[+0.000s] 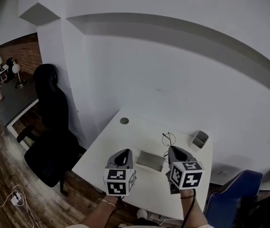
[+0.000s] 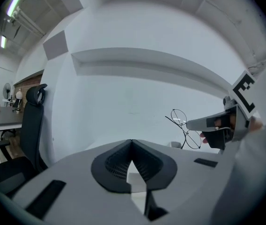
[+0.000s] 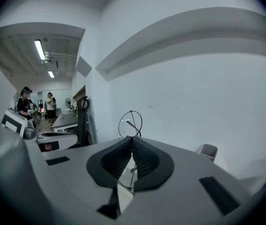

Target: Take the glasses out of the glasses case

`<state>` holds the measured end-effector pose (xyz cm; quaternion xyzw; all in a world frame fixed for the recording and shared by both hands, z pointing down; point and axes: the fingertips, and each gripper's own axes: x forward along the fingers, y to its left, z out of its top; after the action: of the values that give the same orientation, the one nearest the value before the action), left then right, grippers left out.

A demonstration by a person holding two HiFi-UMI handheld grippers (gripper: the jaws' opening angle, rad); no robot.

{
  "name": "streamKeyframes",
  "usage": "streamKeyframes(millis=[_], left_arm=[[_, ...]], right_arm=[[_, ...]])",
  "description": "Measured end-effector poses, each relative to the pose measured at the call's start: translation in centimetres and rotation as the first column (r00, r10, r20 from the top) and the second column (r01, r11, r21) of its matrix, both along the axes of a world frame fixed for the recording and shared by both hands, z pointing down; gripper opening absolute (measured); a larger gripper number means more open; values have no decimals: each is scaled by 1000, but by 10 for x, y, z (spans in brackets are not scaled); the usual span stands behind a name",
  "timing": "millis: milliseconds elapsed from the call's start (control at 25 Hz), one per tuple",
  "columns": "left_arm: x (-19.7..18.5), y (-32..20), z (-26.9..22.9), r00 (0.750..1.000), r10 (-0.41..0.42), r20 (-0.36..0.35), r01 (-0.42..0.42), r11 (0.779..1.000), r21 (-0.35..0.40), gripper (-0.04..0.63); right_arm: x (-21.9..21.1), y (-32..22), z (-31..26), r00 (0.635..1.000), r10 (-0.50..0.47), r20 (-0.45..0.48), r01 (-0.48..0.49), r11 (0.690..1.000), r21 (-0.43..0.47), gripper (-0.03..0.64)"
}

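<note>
Right gripper (image 3: 132, 138): clamped on glasses (image 3: 130, 120), whose lower lens is mostly hidden behind its jaws.
Left gripper (image 2: 132, 142): jaws together, nothing between.
Below both: white table (image 1: 120, 144), grey glasses case (image 1: 150, 160).

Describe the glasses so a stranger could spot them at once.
Find the white table against the white wall. Above its right half, the right gripper holds the glasses in the air. They are thin dark wire with round lenses, unlike the flat grey case lying on the table.

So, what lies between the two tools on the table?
The grey glasses case, flat on the white table; the head view shows this.
</note>
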<state>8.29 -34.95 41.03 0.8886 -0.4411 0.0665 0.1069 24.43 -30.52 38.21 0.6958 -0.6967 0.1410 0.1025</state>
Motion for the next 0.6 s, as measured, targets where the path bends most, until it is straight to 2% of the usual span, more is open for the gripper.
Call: streamKeyframes(millis=[280,600], left_arm=[[27,16,-15,996,84,-17,-84,996,27,8],[52,21,-9,993,115,-19,-115,993,10,8]], right_arm=[[32,33,-16,989,140,54,-143,987,66,37],[57,54,-15,976,201,80,-207,976,65,37]])
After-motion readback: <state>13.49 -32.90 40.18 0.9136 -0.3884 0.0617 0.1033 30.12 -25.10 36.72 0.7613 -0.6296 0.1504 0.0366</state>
